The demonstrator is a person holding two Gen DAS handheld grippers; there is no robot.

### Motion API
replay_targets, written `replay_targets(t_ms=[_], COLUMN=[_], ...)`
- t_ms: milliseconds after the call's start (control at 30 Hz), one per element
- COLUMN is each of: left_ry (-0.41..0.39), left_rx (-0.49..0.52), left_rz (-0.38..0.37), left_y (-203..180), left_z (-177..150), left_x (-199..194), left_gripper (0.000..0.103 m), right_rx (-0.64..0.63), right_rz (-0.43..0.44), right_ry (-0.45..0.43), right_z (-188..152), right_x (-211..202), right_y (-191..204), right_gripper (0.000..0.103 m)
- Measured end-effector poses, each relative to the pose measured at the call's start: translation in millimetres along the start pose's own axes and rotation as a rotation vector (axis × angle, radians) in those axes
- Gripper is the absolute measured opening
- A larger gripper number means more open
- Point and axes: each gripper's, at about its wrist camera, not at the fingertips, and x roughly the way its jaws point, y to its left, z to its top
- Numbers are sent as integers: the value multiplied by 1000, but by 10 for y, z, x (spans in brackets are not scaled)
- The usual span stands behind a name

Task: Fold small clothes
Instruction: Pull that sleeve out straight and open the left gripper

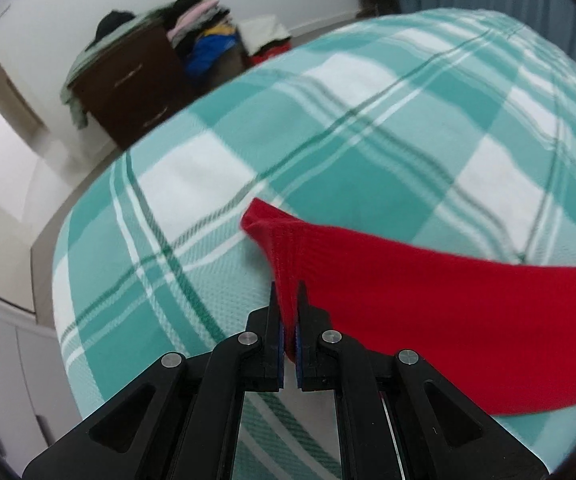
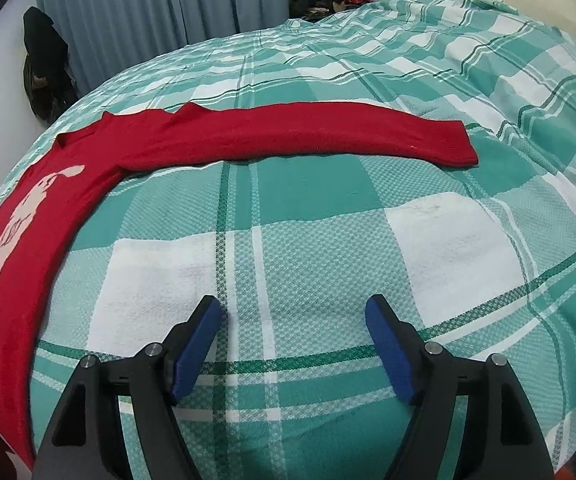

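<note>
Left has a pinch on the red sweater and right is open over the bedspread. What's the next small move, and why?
Probably carry the left gripper, shut on a fold of the red sweater, inward to lay that side over the body. The right gripper hangs open above bare plaid bedspread, holding nothing, while the far sleeve lies stretched out flat, so it looks like the side to fold afterwards.

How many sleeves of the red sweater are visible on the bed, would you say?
2: one sleeve lies stretched flat across the bedspread; the other's cuff is pinched in the left gripper.
</note>
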Motion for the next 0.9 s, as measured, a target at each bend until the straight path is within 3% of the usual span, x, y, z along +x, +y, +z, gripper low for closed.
replay_targets(t_ms=[300,367,400,433,533,733,900], left_ry=[32,31,30,20,-48,-85,-124], left_rx=[68,92,93,89,68,180,365], left_rz=[78,73,75,71,-19,-287,-447], left_y=[-163,-147,-122,-82,49,-67,-499], left_z=[21,-13,-23,-42,-194,-974,-1798], left_x=[89,13,-27,-94,-394,-1188,-1769], left_gripper=[6,29,62,85,88,88,89], right_rx=[-2,-1,0,0,-18,-32,-76], right_rz=[5,6,11,19,18,-41,88], right_ry=[-4,-4,-4,-3,1,21,-87], right_z=[2,5,1,3,0,10,-167], right_x=[29,35,33,41,68,-93,-693], right_y=[-12,-15,-11,-8,44,164,576], right_gripper=[77,79,84,90,101,101,102])
